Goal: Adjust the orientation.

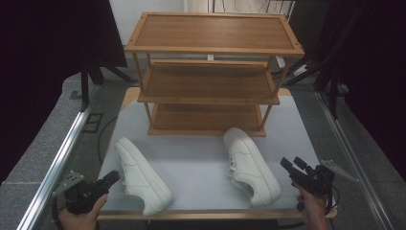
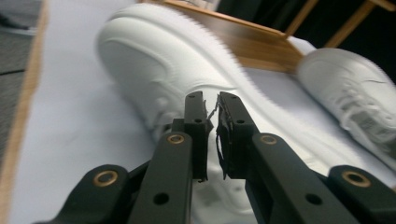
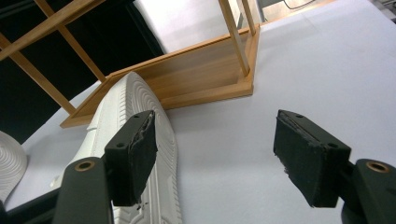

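Two white sneakers lie on the grey table mat. The left sneaker (image 1: 141, 174) lies at the front left, the right sneaker (image 1: 250, 166) at the front right. My left gripper (image 1: 114, 177) hovers just left of the left sneaker (image 2: 154, 70), jaws nearly together with nothing between them. Just off the heel of the right sneaker (image 3: 135, 140), my right gripper (image 1: 293, 164) has its jaws wide apart and empty. A three-tier wooden shoe rack (image 1: 210, 72) stands behind both shoes.
The rack's bottom shelf (image 3: 187, 79) sits close behind the shoes. The grey mat (image 1: 201, 163) leaves free room between the sneakers. Metal rails (image 1: 57, 158) run along both table sides, and black drapes hang at the left and right.
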`<state>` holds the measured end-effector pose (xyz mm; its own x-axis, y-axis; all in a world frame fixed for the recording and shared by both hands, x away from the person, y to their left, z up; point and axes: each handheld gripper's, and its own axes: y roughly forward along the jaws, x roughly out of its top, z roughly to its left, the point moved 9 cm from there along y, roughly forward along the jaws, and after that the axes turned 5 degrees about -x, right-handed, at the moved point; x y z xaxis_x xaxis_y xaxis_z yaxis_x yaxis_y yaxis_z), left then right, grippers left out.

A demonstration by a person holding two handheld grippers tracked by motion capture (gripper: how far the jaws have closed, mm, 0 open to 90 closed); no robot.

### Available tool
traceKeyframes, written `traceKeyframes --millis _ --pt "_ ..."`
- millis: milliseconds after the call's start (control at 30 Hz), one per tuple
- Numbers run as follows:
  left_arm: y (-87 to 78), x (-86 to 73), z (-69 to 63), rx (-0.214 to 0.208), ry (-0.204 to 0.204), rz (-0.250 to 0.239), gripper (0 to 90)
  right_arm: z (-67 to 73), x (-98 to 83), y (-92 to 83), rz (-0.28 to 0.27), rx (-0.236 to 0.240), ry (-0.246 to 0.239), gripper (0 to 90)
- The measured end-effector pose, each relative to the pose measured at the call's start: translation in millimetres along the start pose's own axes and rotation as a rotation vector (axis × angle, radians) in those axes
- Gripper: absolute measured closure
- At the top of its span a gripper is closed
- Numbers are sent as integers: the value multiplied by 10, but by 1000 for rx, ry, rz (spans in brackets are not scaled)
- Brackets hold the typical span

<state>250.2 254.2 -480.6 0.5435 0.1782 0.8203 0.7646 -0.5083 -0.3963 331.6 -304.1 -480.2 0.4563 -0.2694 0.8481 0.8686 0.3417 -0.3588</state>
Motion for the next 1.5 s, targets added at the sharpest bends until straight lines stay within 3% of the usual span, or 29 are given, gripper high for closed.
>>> traceKeyframes --millis 100,167,267,467,733,867,1033,1167,1267,1333,1500 --pt "38 -39 90 13 -28 9 840 -13 -4 4 1 -5 0 300" --pt "103 -66 88 16 -18 32 843 -19 -9 9 3 -8 7 301" --pt "213 -68 41 3 -5 52 843 -28 -19 12 7 -13 9 301" --pt "332 47 -58 -8 23 42 855 -49 -18 6 2 -13 13 301" --pt "423 137 -91 -16 35 36 836 -53 -28 18 2 -14 12 301" --pt "532 247 -186 -46 47 13 834 -66 -38 30 5 -17 17 301" --pt "767 387 -346 -74 76 17 830 -80 -38 28 5 -20 22 301" --pt "1053 449 -533 -137 75 46 833 -100 -35 26 4 -25 24 301" --pt "1354 390 -713 -176 100 133 828 -112 -33 21 3 -26 29 301" --pt "1490 355 -760 -184 96 157 826 -127 -28 15 1 -28 31 301" --pt "1536 400 -796 -181 81 153 833 -161 -10 -13 -5 -31 40 302"
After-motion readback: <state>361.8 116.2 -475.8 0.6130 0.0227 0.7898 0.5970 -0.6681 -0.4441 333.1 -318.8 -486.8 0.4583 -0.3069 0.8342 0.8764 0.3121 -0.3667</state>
